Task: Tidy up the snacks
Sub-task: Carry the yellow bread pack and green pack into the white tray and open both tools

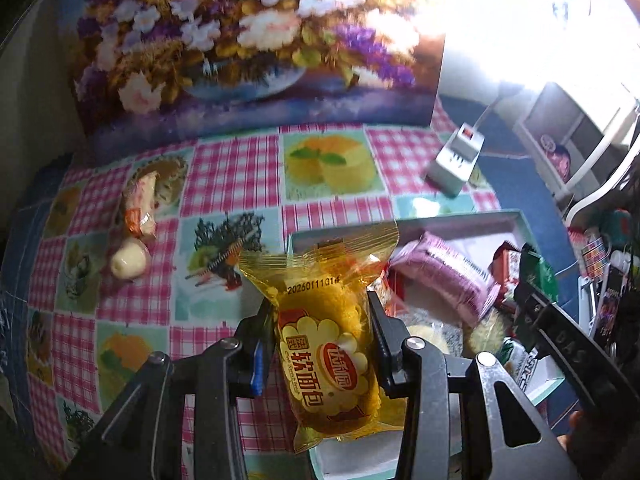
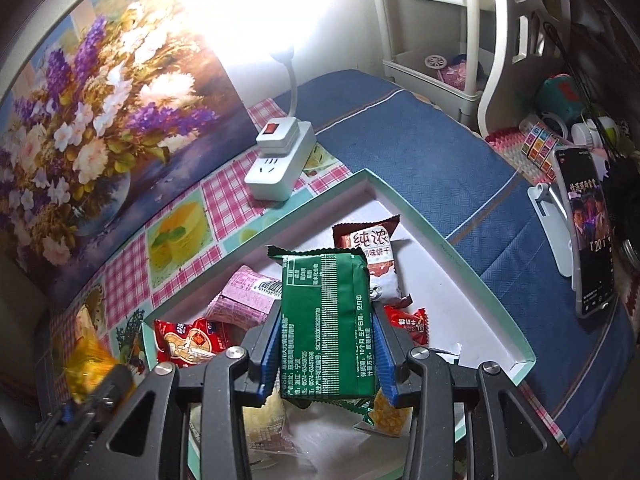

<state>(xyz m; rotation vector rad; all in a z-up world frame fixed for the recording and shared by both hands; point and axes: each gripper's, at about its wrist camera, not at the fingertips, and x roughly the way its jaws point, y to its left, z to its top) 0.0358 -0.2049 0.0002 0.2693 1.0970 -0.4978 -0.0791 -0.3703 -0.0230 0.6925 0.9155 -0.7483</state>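
My left gripper (image 1: 322, 312) is shut on a yellow soft-bread packet (image 1: 328, 352), held above the near-left corner of the shallow white box with a teal rim (image 1: 404, 224). My right gripper (image 2: 326, 328) is shut on a green snack packet (image 2: 324, 320), held over the same box (image 2: 472, 276). Inside the box lie a pink packet (image 2: 244, 300), a red packet (image 2: 188, 340), a brown-and-white biscuit packet (image 2: 376, 252) and a small red sweet (image 2: 408, 324). On the checked tablecloth to the left rest an orange-and-white wrapped snack (image 1: 140, 208) and a pale round pastry (image 1: 128, 262).
A flower painting (image 1: 240, 48) stands at the back of the table. A white power strip with a red switch (image 2: 280, 160) sits beside the box, under a bright lamp. To the right, a phone on a stand (image 2: 588, 232) rests on a blue cloth, with white shelving behind.
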